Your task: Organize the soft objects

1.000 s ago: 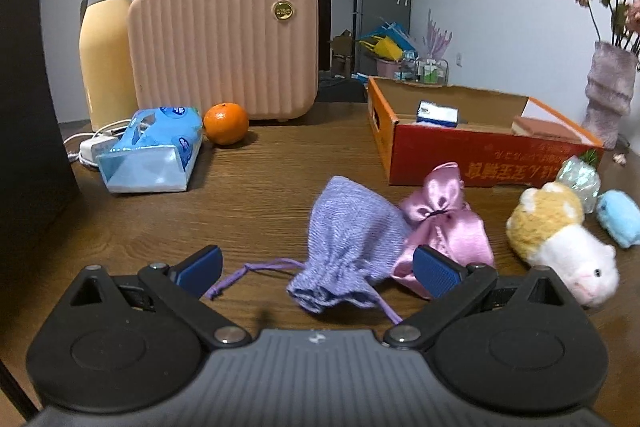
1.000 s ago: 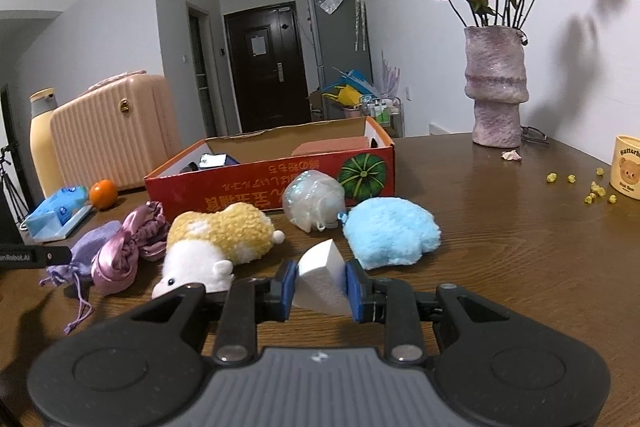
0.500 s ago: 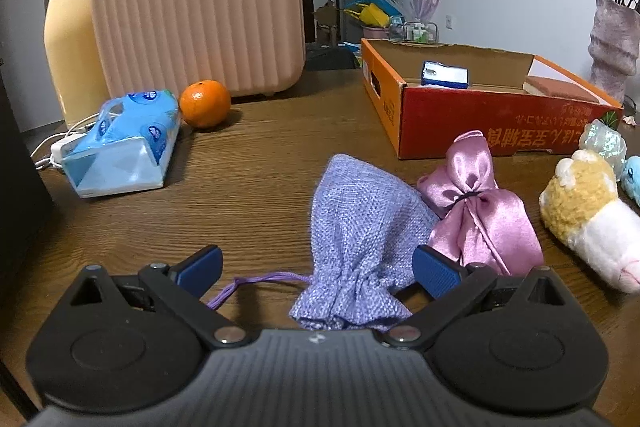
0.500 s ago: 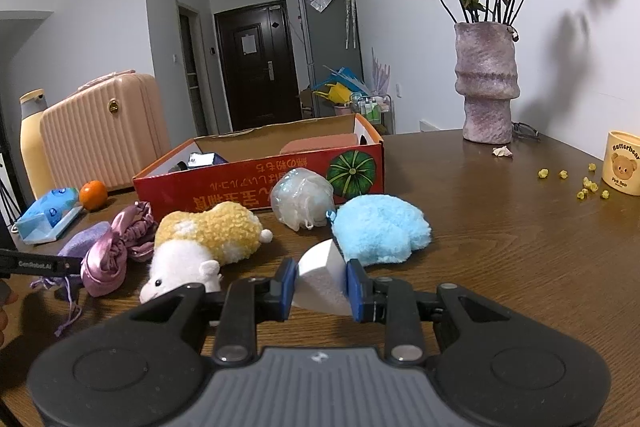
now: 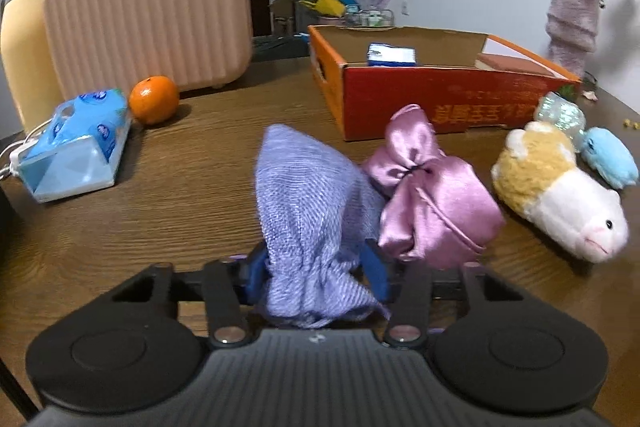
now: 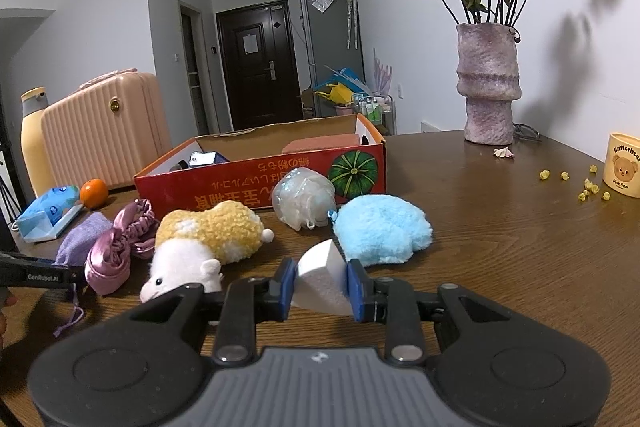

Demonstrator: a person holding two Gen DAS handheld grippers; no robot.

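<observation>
A lilac knitted pouch point(image 5: 312, 195) lies on the wooden table. My left gripper point(image 5: 316, 267) has its jaws closing on the pouch's gathered neck, and both blue pads press on the fabric. Right beside it sit a pink satin pouch point(image 5: 436, 211), a yellow-and-white hamster plush point(image 5: 560, 195) and a blue plush point(image 5: 610, 159). My right gripper point(image 6: 322, 285) is shut on a white foam wedge point(image 6: 320, 267), just in front of the blue plush point(image 6: 382, 231). A red cardboard box point(image 6: 260, 183) stands open behind the toys, with a clear wrapped ball point(image 6: 304, 197) against its front wall.
A pink suitcase point(image 5: 148, 11), a yellow bottle point(image 5: 22, 39), an orange point(image 5: 154, 99) and a tissue pack point(image 5: 76, 143) fill the left. On the right stand a vase of dried roses point(image 6: 488, 87) and a bear cup point(image 6: 624, 165) with yellow bits scattered nearby.
My left gripper came forward and down over the lilac pouch, and its wide-open jaws closed on the pouch's neck. The right gripper stayed put with the white wedge.
</observation>
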